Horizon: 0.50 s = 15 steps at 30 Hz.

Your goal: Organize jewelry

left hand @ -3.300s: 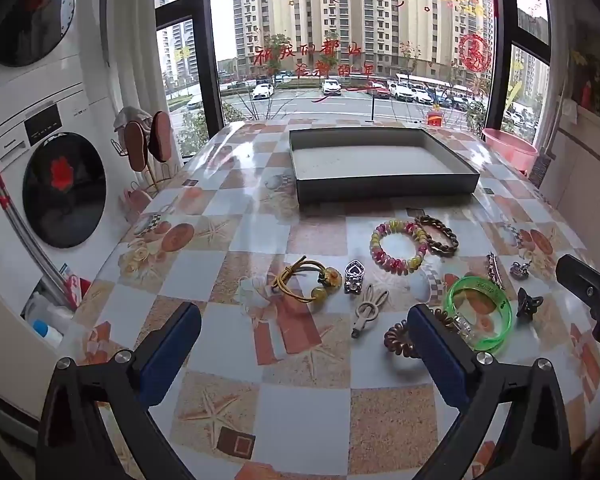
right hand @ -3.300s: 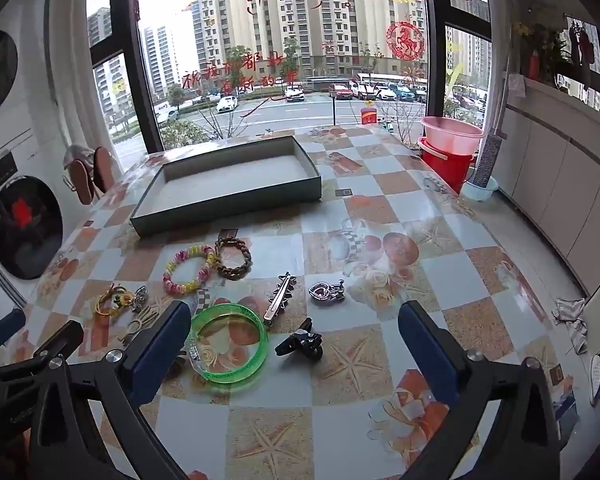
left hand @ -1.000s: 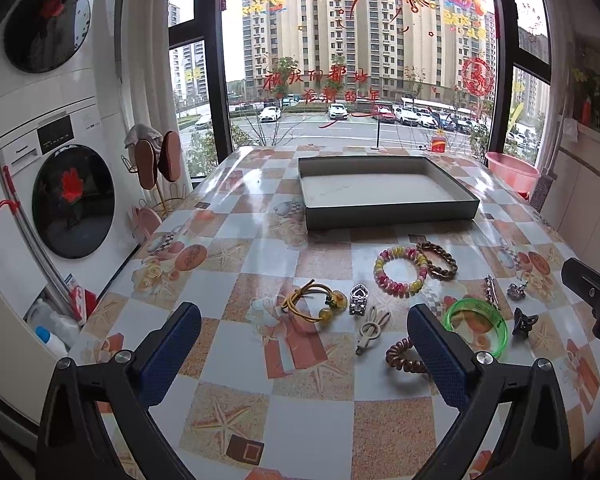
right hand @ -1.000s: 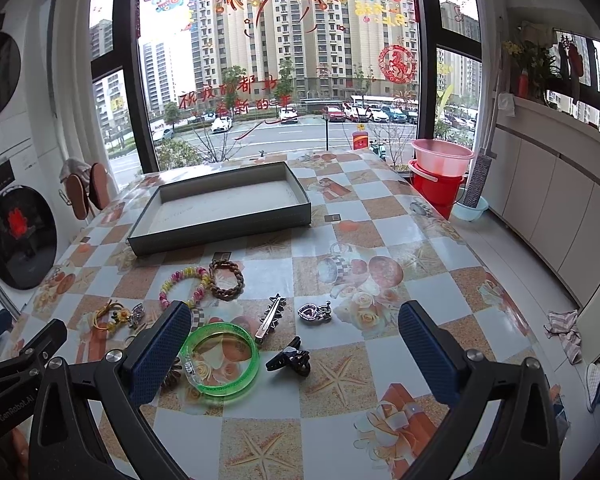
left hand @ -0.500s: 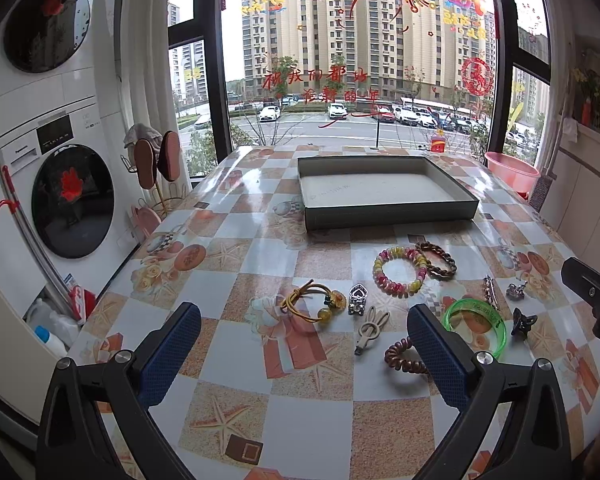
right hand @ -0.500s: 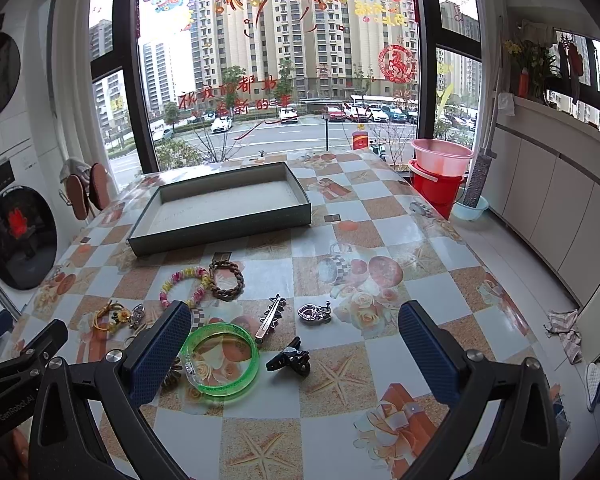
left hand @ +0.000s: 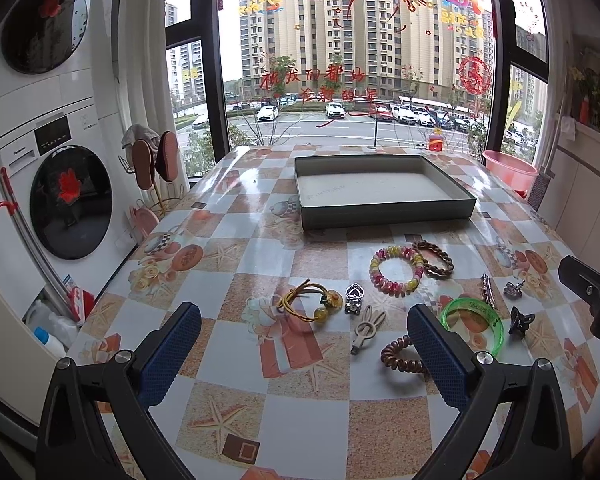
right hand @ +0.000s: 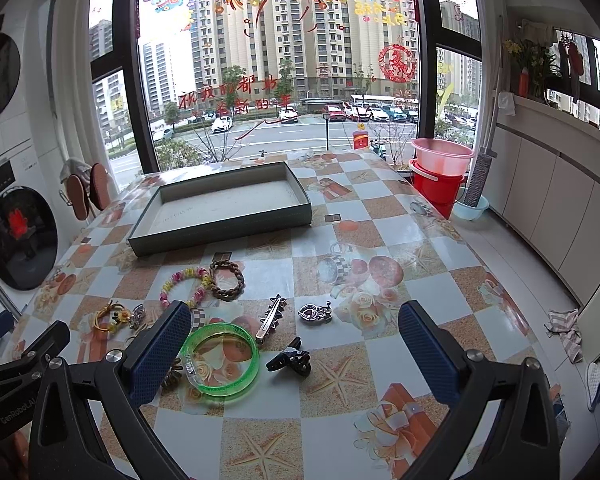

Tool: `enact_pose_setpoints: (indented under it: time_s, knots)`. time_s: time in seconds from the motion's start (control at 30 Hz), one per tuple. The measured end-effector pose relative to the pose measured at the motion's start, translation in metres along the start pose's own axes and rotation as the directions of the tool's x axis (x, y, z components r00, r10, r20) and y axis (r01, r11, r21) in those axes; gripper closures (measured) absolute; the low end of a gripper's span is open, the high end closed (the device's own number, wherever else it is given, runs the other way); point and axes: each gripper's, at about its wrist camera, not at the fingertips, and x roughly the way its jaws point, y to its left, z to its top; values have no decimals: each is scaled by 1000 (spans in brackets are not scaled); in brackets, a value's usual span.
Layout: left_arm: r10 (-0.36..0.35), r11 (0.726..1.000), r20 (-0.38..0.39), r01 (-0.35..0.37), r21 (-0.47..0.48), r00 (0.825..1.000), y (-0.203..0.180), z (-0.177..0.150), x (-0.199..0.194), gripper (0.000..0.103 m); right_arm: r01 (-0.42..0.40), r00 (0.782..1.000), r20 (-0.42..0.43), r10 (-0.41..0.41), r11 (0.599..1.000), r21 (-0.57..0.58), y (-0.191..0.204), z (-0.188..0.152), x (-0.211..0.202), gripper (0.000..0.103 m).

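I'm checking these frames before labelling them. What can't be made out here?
- Brown coil hair tie: partly behind the left tongs' finger in the left view; mostly hidden by the right tongs' finger in the right view.
- Green bangle: its left edge is covered by that same finger.
- Tray: print on its floor is too small to read.
- Right tongs: cut off by the left view's edge.

One tray [left hand: 384, 212] sits at the table's [left hand: 300, 412] far edge. Near the front edge lie three bracelets [left hand: 396, 271], two hair ties [left hand: 402, 356] and six clips (some tiny) [right hand: 270, 320].
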Motion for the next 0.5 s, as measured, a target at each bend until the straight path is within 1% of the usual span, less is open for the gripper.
enact_pose_setpoints:
  time_s: [0.5]
  knots:
    - [-2, 1000, -3, 2, 2, 1000, 0, -1, 1, 0, -2, 1000, 0, 2, 1000, 2, -1, -1, 0, 0]
